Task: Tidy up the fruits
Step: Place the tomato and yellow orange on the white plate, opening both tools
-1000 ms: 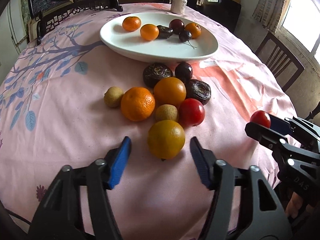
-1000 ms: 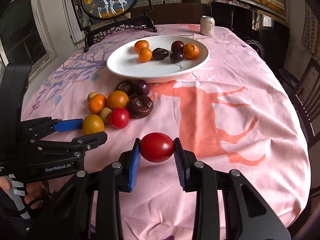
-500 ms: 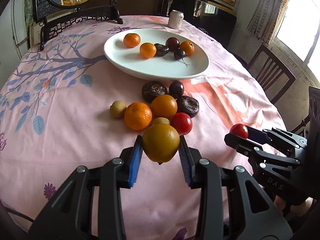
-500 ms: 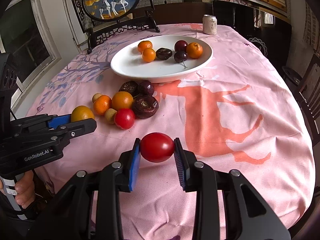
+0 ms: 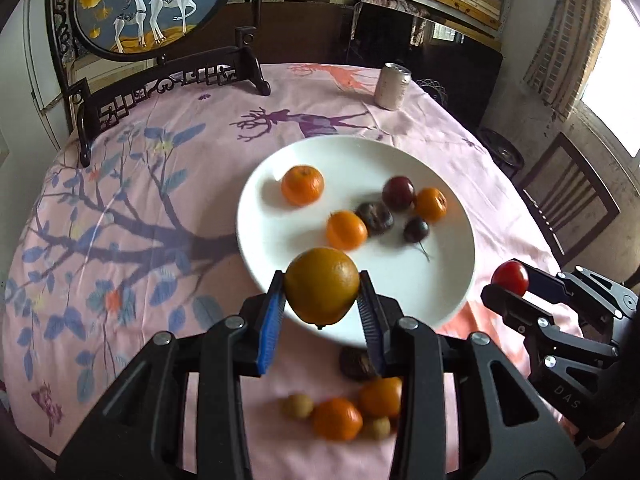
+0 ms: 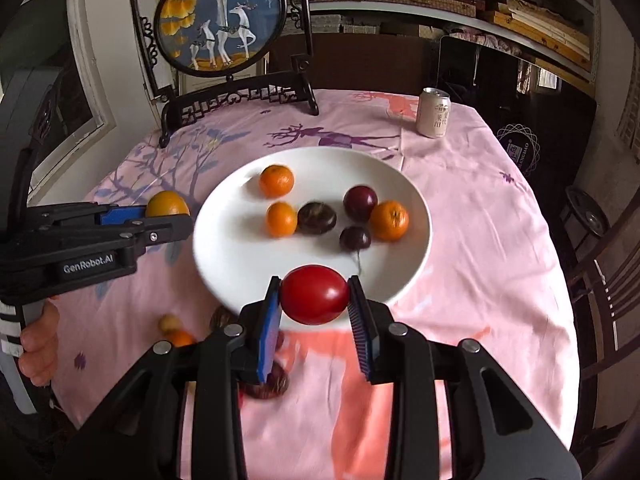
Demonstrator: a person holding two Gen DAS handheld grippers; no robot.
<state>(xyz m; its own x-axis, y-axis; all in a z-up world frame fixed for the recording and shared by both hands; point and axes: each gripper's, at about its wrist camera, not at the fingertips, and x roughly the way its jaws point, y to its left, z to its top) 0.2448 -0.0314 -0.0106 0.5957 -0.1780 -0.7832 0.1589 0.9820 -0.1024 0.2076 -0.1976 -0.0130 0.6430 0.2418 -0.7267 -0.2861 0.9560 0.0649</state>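
Observation:
My left gripper (image 5: 322,312) is shut on a yellow-orange orange (image 5: 322,285) and holds it in the air at the near edge of the white plate (image 5: 452,280). My right gripper (image 6: 314,316) is shut on a red tomato (image 6: 314,294), lifted at the plate's (image 6: 224,264) near rim. The plate holds three small oranges and three dark fruits. Several loose fruits lie on the cloth below my left gripper, among them an orange (image 5: 336,418) and a dark passion fruit (image 5: 356,364). In the right wrist view the left gripper (image 6: 160,220) is left of the plate.
A drink can (image 6: 434,113) stands behind the plate. A framed deer screen on a dark stand (image 6: 224,28) is at the back left. A wooden chair (image 5: 568,196) stands at the table's right side. The pink cloth (image 6: 480,240) lies right of the plate.
My left gripper closed on the orange, lifted it and carried it forward to the plate. My right gripper also rose and moved forward to the plate with the tomato.

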